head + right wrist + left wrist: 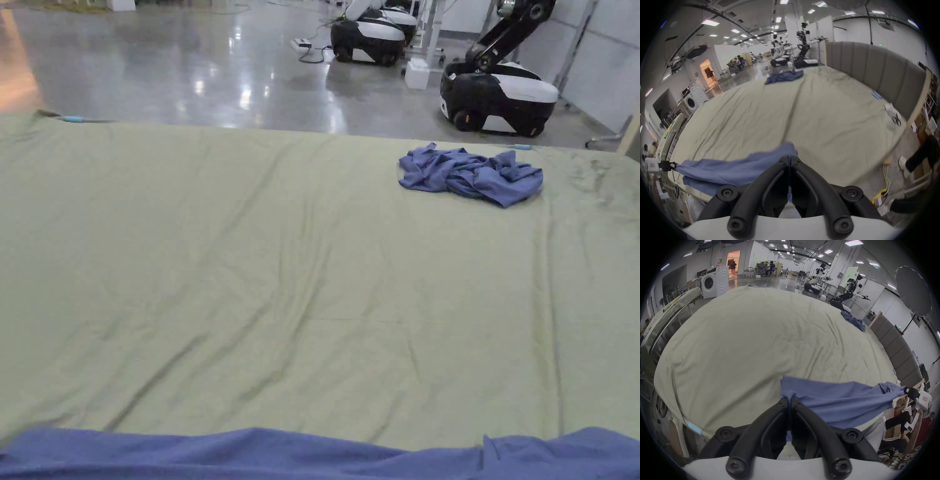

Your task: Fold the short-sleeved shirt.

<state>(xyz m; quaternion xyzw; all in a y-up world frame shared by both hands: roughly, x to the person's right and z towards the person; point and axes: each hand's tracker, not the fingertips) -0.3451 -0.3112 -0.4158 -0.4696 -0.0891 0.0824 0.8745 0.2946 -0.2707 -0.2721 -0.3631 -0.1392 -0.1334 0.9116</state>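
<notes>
1. wide green sheet over the bed, bare across the middle of the head view; far edge along the top, shiny floor beyond.
2. wheeled robots parked on the floor, upper right.
3. blue shirt stretched along the bottom edge of the head view, long axis left to right.
4. left gripper clamped together on one end of the shirt, bottom centre of its own view.
5. right gripper likewise pinched shut on the other end, cloth trailing to the lower left.
6. crumpled blue garment lying near the far edge, upper right, well apart from the shirt.
</notes>
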